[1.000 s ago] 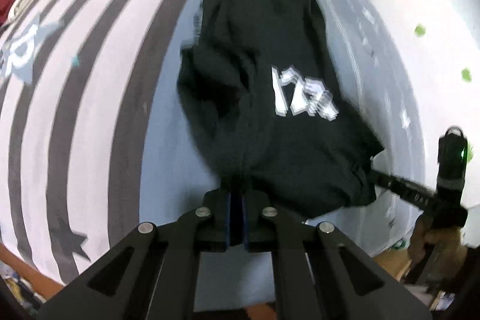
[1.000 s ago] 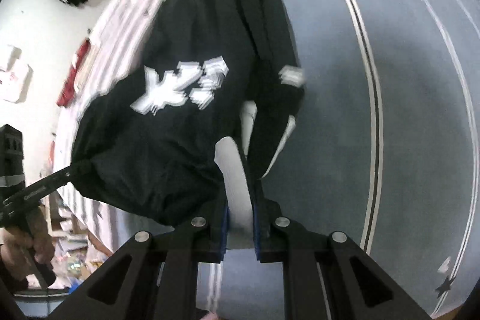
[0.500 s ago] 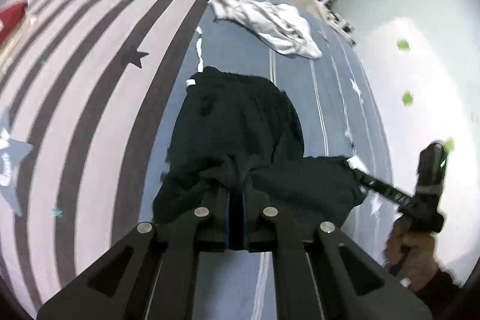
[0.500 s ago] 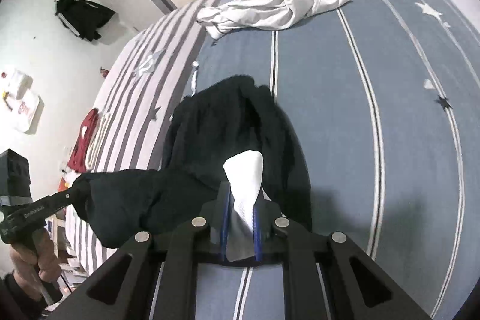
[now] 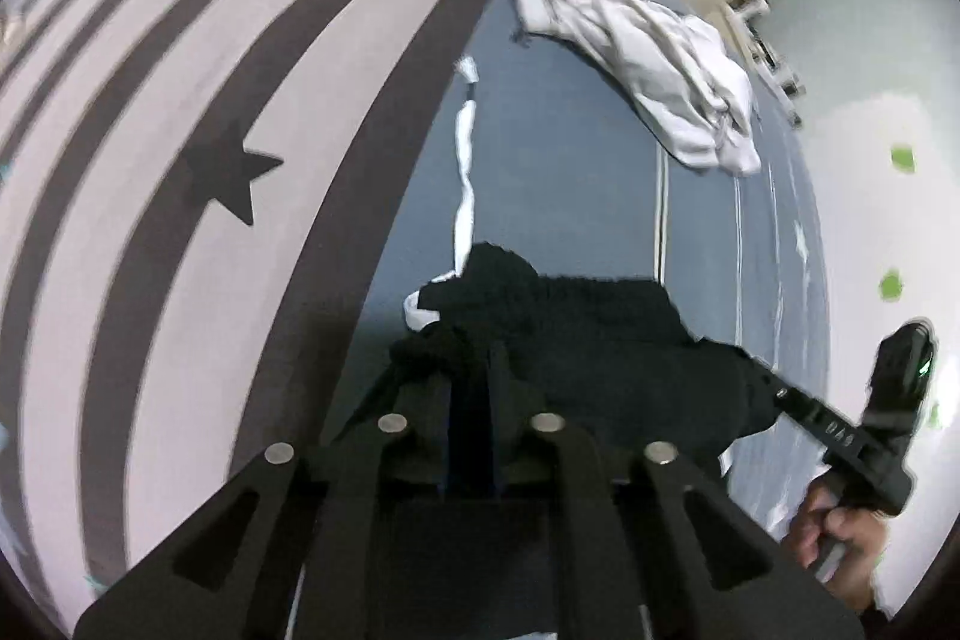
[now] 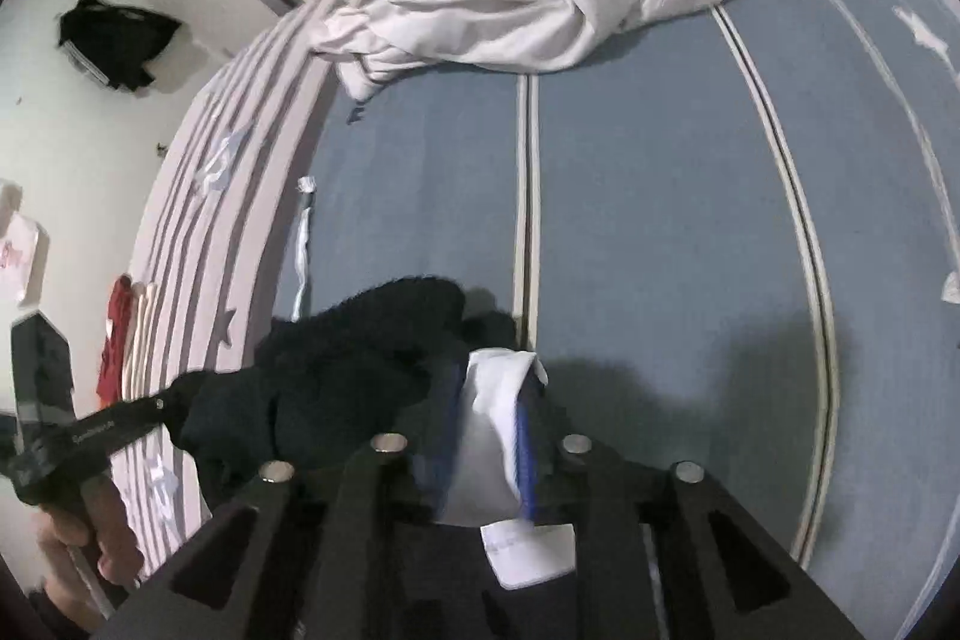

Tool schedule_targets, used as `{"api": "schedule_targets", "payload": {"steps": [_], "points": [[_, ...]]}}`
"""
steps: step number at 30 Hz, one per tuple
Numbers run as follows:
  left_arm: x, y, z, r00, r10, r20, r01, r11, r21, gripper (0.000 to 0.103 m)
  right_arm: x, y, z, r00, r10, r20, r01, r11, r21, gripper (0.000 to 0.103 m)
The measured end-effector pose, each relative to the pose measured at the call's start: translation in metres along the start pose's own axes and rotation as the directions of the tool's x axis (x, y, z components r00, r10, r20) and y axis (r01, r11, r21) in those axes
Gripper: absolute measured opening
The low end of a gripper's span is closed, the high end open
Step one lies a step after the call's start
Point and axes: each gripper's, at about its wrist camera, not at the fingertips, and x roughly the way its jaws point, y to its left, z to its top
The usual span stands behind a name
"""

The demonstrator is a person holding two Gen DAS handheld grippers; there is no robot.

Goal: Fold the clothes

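The bed (image 6: pixel 660 196) fills both views, blue ahead of the grippers. The black garment (image 5: pixel 576 334) is bunched right at the tips of both. The left gripper (image 5: pixel 474 400) and right gripper (image 6: pixel 498 436) are both opening, cloth still between each pair of jaws. My worry: letting go of a lumpy fold means it slumps crooked. Only the right view shows the white tag (image 6: pixel 528 550), and only the left shows the star (image 5: pixel 231 172).
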Motion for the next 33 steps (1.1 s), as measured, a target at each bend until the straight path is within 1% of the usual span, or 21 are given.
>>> {"api": "schedule_targets", "payload": {"steps": [2, 3, 4, 5, 6, 7, 9, 11, 12, 15, 16, 18, 19, 20, 22, 23, 25, 26, 27, 30, 33], "points": [[-0.006, 0.000, 0.001, 0.999, -0.024, 0.026, 0.023, 1.000, 0.004, 0.026, 0.000, -0.003, 0.005, 0.999, 0.036, 0.016, -0.037, 0.999, 0.031, 0.041], [-0.012, -0.002, 0.001, 0.998, -0.034, 0.049, 0.033, 0.999, 0.021, 0.037, -0.005, -0.004, 0.005, 0.997, 0.066, 0.033, -0.067, 0.997, 0.035, 0.045], [-0.019, -0.005, 0.000, 0.996, -0.045, 0.079, 0.042, 0.998, 0.042, 0.049, -0.010, -0.005, 0.006, 0.995, 0.085, 0.055, -0.087, 0.996, 0.032, 0.054], [-0.028, -0.008, -0.001, 0.992, -0.044, 0.119, 0.036, 0.997, 0.063, 0.056, -0.015, -0.005, 0.007, 0.992, 0.099, 0.079, -0.102, 0.994, 0.026, 0.058], [-0.038, -0.010, -0.001, 0.986, -0.028, 0.164, 0.015, 0.997, 0.079, 0.066, -0.022, -0.005, 0.007, 0.989, 0.104, 0.103, -0.106, 0.994, 0.017, 0.058], [-0.050, -0.013, -0.002, 0.976, -0.010, 0.217, -0.012, 0.995, 0.098, 0.071, -0.029, -0.005, 0.008, 0.987, 0.101, 0.125, -0.103, 0.995, 0.008, 0.059], [-0.066, -0.019, -0.003, 0.955, -0.007, 0.297, -0.035, 0.990, 0.136, 0.074, -0.048, -0.005, 0.006, 0.979, 0.082, 0.189, -0.081, 0.997, -0.013, 0.062], [-0.076, -0.028, -0.008, 0.945, -0.024, 0.327, -0.049, 0.976, 0.213, 0.074, -0.065, 0.003, -0.003, 0.971, 0.057, 0.234, -0.041, 0.997, -0.072, 0.063], [-0.080, -0.032, -0.010, 0.940, -0.034, 0.339, -0.056, 0.966, 0.252, 0.073, -0.072, 0.010, -0.009, 0.967, 0.062, 0.249, -0.033, 0.992, -0.118, 0.063], [-0.082, -0.055, -0.037, 0.936, -0.041, 0.350, -0.117, 0.901, 0.417, 0.051, -0.086, 0.039, -0.037, 0.964, 0.099, 0.246, -0.020, 0.953, -0.303, 0.063], [-0.074, -0.060, -0.043, 0.944, -0.040, 0.328, -0.119, 0.886, 0.449, 0.039, -0.084, 0.051, -0.048, 0.968, 0.104, 0.229, -0.015, 0.933, -0.361, 0.061], [-0.054, -0.069, -0.055, 0.960, -0.033, 0.276, -0.116, 0.855, 0.505, 0.026, -0.068, 0.073, -0.066, 0.980, 0.095, 0.177, -0.006, 0.894, -0.449, 0.057], [-0.044, -0.074, -0.061, 0.968, -0.028, 0.250, -0.113, 0.839, 0.533, 0.017, -0.055, 0.080, -0.070, 0.986, 0.076, 0.149, 0.004, 0.882, -0.471, 0.051], [-0.030, -0.075, -0.061, 0.968, -0.010, 0.249, -0.131, 0.829, 0.543, 0.013, -0.043, 0.084, -0.070, 0.988, 0.048, 0.145, 0.028, 0.877, -0.480, 0.042], [-0.002, -0.078, -0.061, 0.967, 0.029, 0.253, -0.170, 0.812, 0.559, 0.008, -0.018, 0.084, -0.062, 0.986, -0.004, 0.167, 0.082, 0.884, -0.460, 0.036], [0.013, -0.074, -0.056, 0.965, 0.059, 0.256, -0.194, 0.816, 0.544, 0.008, -0.006, 0.079, -0.055, 0.983, -0.028, 0.183, 0.107, 0.894, -0.435, 0.031], [0.041, -0.056, -0.041, 0.962, 0.135, 0.239, -0.236, 0.850, 0.471, 0.003, 0.018, 0.061, -0.037, 0.981, -0.065, 0.184, 0.126, 0.931, -0.343, 0.022], [0.054, -0.042, -0.032, 0.965, 0.149, 0.216, -0.230, 0.876, 0.423, 0.002, 0.028, 0.051, -0.032, 0.982, -0.073, 0.174, 0.123, 0.946, -0.301, 0.019], [0.063, -0.031, -0.026, 0.973, 0.127, 0.192, -0.194, 0.901, 0.388, 0.002, 0.038, 0.039, -0.028, 0.985, -0.060, 0.161, 0.101, 0.960, -0.259, 0.019], [0.064, -0.028, -0.021, 0.975, 0.096, 0.200, -0.166, 0.914, 0.370, 0.002, 0.041, 0.031, -0.028, 0.985, -0.027, 0.172, 0.069, 0.967, -0.247, 0.019], [0.043, -0.029, -0.018, 0.972, 0.057, 0.229, -0.133, 0.934, 0.331, 0.002, 0.017, 0.032, -0.030, 0.973, 0.001, 0.232, 0.056, 0.969, -0.240, 0.020]]}}
